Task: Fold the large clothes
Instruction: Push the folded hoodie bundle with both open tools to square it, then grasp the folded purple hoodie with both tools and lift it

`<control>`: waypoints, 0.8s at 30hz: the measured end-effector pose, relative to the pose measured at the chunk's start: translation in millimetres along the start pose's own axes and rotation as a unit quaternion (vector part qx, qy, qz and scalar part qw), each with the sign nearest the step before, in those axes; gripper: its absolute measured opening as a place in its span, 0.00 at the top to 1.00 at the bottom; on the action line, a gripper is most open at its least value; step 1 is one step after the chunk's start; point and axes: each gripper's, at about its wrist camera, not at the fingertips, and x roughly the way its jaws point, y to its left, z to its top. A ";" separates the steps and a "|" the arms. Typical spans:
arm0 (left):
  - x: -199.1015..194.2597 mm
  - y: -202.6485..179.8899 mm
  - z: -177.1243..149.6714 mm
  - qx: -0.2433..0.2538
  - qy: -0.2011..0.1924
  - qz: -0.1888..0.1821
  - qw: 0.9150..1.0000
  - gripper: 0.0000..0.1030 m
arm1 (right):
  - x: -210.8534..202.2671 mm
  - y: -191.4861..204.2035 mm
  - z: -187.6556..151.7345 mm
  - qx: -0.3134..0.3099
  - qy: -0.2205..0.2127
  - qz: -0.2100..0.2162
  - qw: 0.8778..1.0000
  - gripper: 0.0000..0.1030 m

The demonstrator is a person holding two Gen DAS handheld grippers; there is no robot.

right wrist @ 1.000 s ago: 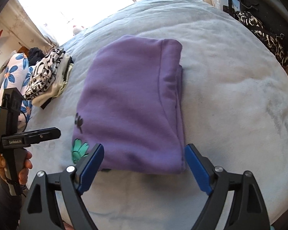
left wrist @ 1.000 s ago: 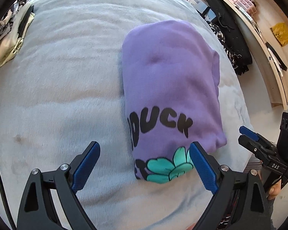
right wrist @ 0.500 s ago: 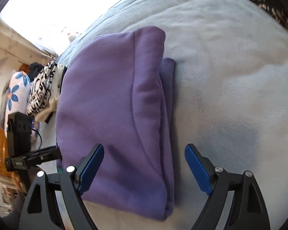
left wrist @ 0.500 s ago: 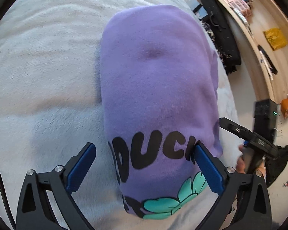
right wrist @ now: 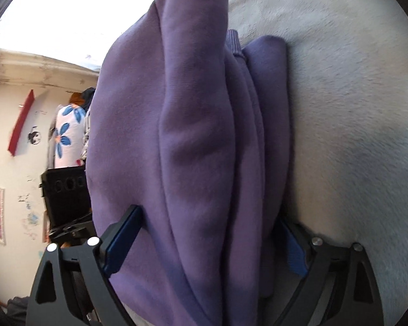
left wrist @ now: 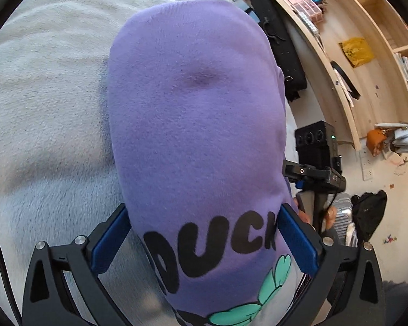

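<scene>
Purple and soft, the hoodie (left wrist: 193, 125) lies folded on the grey bed (left wrist: 40, 135). Black letters and a green flower are printed on the end near the left tool (left wrist: 204, 240). That tool has its blue fingers (left wrist: 108, 241) spread wide, one on each side of the printed end. They have just been opening, and the cloth sits between them, just beside each pad. The right tool (right wrist: 204, 247) is wide too and has just been opening. Its fingers (right wrist: 122, 240) stand on both sides of the thick stack of folds (right wrist: 198, 141); one lies on top and the other is tucked low where the hoodie meets the bed. A hand (left wrist: 329, 214) holds the right tool beside the bed. Wood shelves (left wrist: 367, 54) stand by the wall
</scene>
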 end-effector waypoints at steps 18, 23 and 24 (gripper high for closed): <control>34.5 -43.9 17.0 -0.016 -0.012 0.053 0.998 0.03 | -4.6 34.2 -8.5 -0.037 -0.027 -0.040 0.998 0.28; 20.1 -81.4 18.4 0.034 -0.041 0.105 0.993 0.07 | -12.6 58.2 -16.5 -0.060 -0.045 -0.064 0.995 0.43; 13.6 -89.2 18.9 0.043 -0.049 0.113 0.991 0.07 | -12.6 64.0 -18.6 -0.063 -0.046 -0.066 0.995 0.43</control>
